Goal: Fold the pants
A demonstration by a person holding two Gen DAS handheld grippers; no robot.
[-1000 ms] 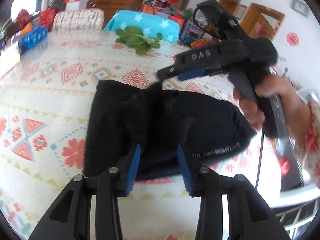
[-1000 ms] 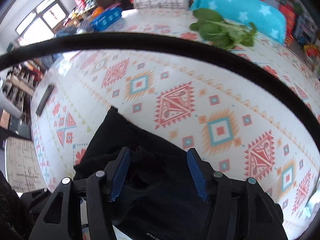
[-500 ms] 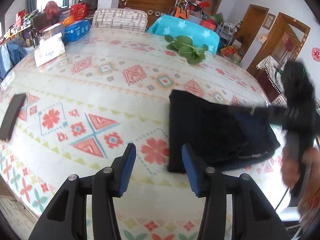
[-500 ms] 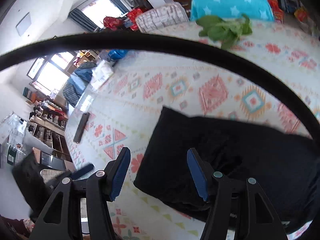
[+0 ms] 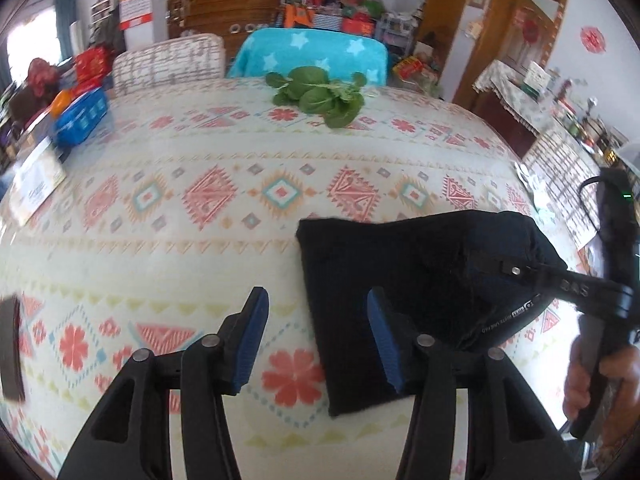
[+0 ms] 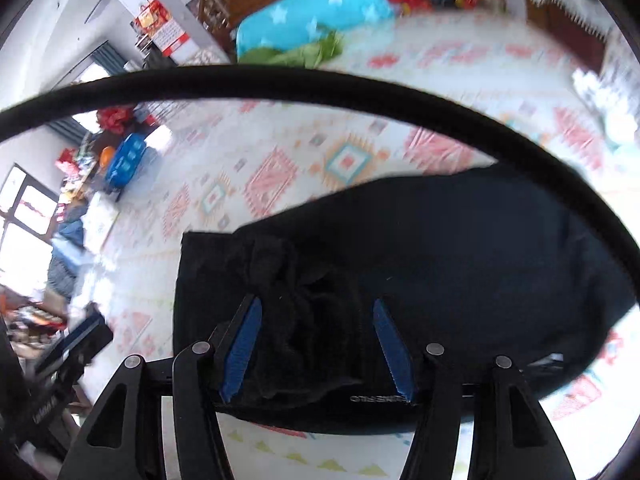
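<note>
Folded black fabric pants [image 5: 404, 280] on patterned tablecloth [image 5: 200, 200], white waistband lettering unreadable; "DAS" on right gripper [image 6: 316, 344]; left gripper [image 5: 318, 336], right gripper both spread apart, empty.

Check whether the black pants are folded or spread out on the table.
Folded. The black fabric pants lie as one compact block on the patterned tablecloth, with no separate legs showing and neither tool gripping them.

Both grippers are held with fingers spread apart: the left gripper [image 5: 318, 320] and the right gripper [image 6: 316, 332], nothing clasped.
</note>
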